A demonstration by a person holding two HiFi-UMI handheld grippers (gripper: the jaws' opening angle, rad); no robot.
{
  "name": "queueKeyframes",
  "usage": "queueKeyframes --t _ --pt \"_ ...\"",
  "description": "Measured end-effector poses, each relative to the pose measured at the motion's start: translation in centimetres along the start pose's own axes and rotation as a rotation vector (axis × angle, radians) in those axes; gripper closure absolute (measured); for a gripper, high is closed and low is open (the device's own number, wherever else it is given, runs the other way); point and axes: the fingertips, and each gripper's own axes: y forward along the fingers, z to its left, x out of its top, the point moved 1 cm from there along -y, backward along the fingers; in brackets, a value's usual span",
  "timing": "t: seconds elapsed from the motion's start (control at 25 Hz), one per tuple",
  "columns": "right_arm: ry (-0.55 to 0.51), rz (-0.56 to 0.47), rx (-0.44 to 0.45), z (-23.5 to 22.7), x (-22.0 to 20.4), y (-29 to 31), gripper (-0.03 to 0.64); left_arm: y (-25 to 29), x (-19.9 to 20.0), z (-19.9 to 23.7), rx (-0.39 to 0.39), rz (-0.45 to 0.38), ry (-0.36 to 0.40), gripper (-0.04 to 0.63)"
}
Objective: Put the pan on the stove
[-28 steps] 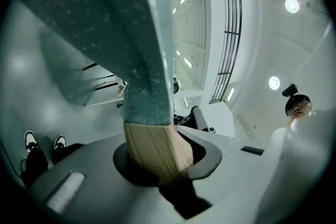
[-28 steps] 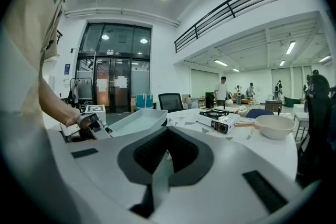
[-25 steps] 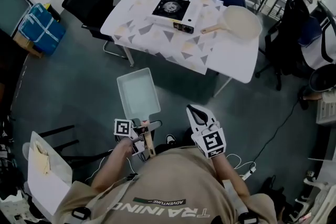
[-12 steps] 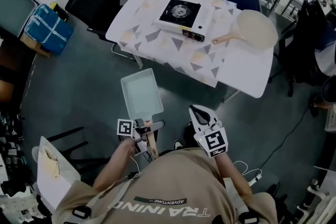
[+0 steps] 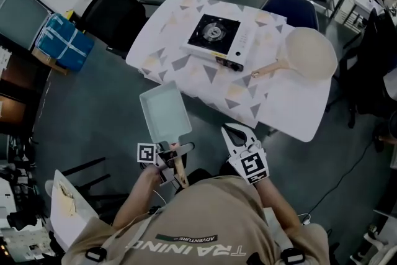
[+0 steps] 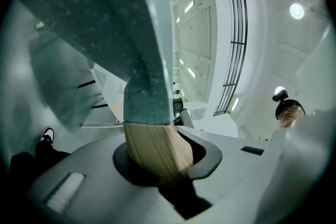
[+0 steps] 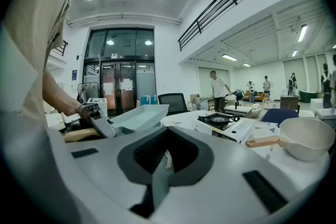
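Left gripper (image 5: pixel 175 154): its jaws are closing tight on the wooden handle (image 6: pixel 156 149) of the square pan (image 5: pixel 162 110), and a hand is gripping it low at 7 o'clock in the head view.
Square pan: it is hanging in the air off the left gripper, pale and empty, and its open side is facing up. It is sitting short of the table (image 5: pixel 291 110), well apart from the stove (image 5: pixel 217 34), which is lying toward 1 o'clock from it.
Right gripper (image 5: pixel 238 133): its jaws are meeting at the tips and are holding nothing. It is pointing toward 12 o'clock, just beside the square pan's handle at 3 o'clock.
Stove: a white single-burner unit with a black top is sitting on the table's patterned cloth, and its burner is bare.
Round pan (image 5: pixel 310 54): it is resting on the table at 3 o'clock of the stove, and its wooden handle is pointing back toward the stove.
Writing: the shirt (image 5: pixel 205 214) is showing "TRAINING" and a smaller "ADVENTURE", both reading upside down in the head view.
Surroundings: a black chair (image 5: pixel 115 15) is standing at the table's 9 o'clock side, and a blue bag (image 5: pixel 62 43) is lying farther out.
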Motion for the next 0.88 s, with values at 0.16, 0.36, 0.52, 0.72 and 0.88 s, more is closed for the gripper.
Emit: queueKeyframes --t 0.16,0.36,0.52,0.72,0.88 --pt "0.011 0.003 0.014 -1.6 0.3 1.8 0.618 1.0 1.6 0.6 0.006 0.013 -0.006 0.529" --pt "0.012 0.018 0.016 -2.2 0.4 4.3 0.618 1.3 3.5 1.6 0.005 0.065 -0.008 0.528" --pt "0.035 0.026 -0.035 -3.4 1.1 6.6 0.618 1.2 6.6 1.9 -0.002 0.116 -0.014 0.528" --pt "0.08 0.022 -0.131 -4.3 3.0 9.0 0.618 0.4 11.4 1.6 -0.022 0.179 0.007 0.528" --pt "0.091 0.022 -0.195 -5.3 4.4 11.7 0.618 0.1 15.6 2.1 -0.018 0.235 0.031 0.528"
